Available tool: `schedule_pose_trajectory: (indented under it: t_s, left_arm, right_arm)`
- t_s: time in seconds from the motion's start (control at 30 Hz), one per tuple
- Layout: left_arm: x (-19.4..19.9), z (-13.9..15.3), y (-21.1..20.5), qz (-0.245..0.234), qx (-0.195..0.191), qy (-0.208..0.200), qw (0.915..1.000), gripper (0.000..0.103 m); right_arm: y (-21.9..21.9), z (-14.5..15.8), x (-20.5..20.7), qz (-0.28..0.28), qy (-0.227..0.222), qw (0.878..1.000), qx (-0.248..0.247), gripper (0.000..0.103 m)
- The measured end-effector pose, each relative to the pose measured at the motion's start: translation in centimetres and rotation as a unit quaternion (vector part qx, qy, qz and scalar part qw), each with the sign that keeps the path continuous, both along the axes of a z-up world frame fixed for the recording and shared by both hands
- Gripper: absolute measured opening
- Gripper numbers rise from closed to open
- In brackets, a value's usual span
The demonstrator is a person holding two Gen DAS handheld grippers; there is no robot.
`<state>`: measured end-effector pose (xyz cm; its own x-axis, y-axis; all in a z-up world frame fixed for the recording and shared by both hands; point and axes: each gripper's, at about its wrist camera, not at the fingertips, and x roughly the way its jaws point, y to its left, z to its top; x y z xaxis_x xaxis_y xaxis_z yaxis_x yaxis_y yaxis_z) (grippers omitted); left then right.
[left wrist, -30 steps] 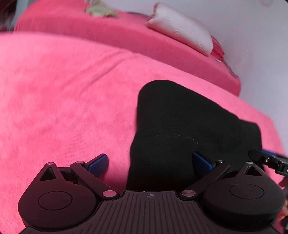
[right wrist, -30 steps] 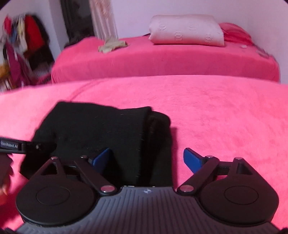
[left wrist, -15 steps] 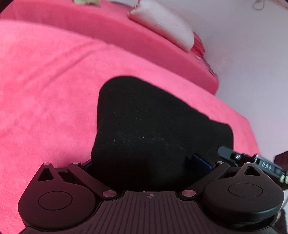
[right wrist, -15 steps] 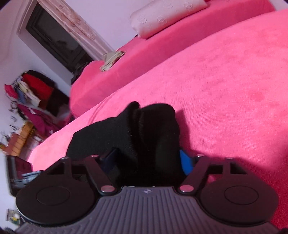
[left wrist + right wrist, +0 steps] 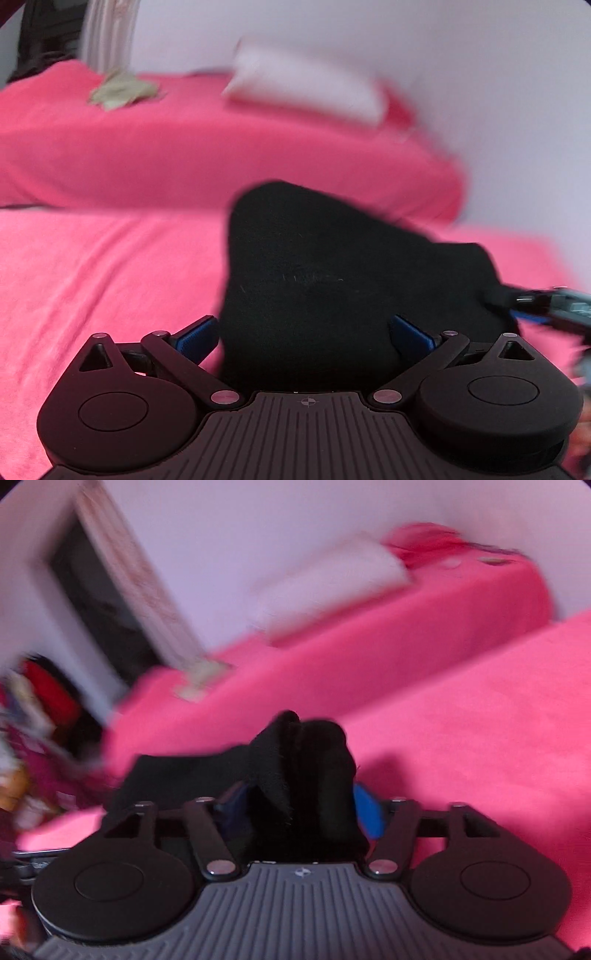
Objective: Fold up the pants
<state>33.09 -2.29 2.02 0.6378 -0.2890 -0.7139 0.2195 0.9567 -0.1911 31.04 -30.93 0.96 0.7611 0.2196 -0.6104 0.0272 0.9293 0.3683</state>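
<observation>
The black pants are folded into a thick bundle over the pink bed cover. In the left wrist view my left gripper has its blue pads wide apart with the bundle between them. In the right wrist view my right gripper is closed onto the bunched end of the pants, which stands up between the blue pads; the far end appears to be off the cover. The right gripper's tip shows at the left view's right edge. Both views are motion-blurred.
A second pink bed lies behind, with a white pillow and a small pale cloth on it. A dark doorway and a heap of clothes are at the left of the right wrist view.
Both grippers moved in over the pants. The right gripper closed on the bundle's end and raised it. Both cameras tilted up, so more wall shows.
</observation>
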Motion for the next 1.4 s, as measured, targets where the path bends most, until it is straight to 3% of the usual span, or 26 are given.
schedule_pose_trajectory:
  t_s: [0.03, 0.07, 0.13, 0.2, 0.33, 0.47, 0.7, 1.03, 1.4]
  left_arm:
    - [0.5, -1.7, -0.5, 0.009, 0.032, 0.018, 0.9993, 0.103]
    - [0.2, -2.5, 0.0, 0.012, 0.018, 0.012, 0.9997, 0.103]
    - [-0.1, -2.9, 2.0, 0.02, -0.043, 0.022, 0.9987, 0.103]
    - [-0.4, -2.8, 3.3, 0.031, -0.061, 0.03, 0.9972, 0.103]
    - [-2.8, -0.8, 5.2, 0.047, -0.02, -0.007, 0.9987, 0.103]
    - [-5.8, 0.0, 4.9, 0.071, 0.018, -0.02, 0.9971, 0.103]
    - [-8.5, -0.9, 2.4, 0.07, 0.088, 0.0, 0.9937, 0.103]
    - [-10.5, -1.7, 1.6, 0.062, 0.107, 0.023, 0.992, 0.103]
    - [-11.0, -1.4, 1.0, 0.058, 0.109, 0.015, 0.9922, 0.103]
  right_arm:
    - [0.2, -1.5, 0.3, 0.0, 0.025, 0.999, -0.033, 0.082]
    - [0.0, -2.5, 0.0, 0.004, 0.017, 0.999, -0.031, 0.087]
    - [-1.5, -2.9, -0.8, -0.001, 0.001, 1.0, 0.004, 0.088]
    - [-3.0, -2.6, -1.0, -0.018, 0.004, 1.0, 0.007, 0.089]
    - [-3.9, -1.1, -2.5, -0.103, 0.012, 0.993, -0.05, 0.09]
    - [-1.9, -0.9, -5.2, -0.067, 0.006, 0.997, -0.037, 0.092]
    - [5.0, -0.5, -7.4, -0.012, 0.006, 0.992, -0.125, 0.096]
    - [7.4, -0.1, -9.6, 0.005, 0.009, 0.984, -0.177, 0.096]
    - [7.3, -0.3, -9.9, 0.004, 0.017, 0.984, -0.18, 0.097]
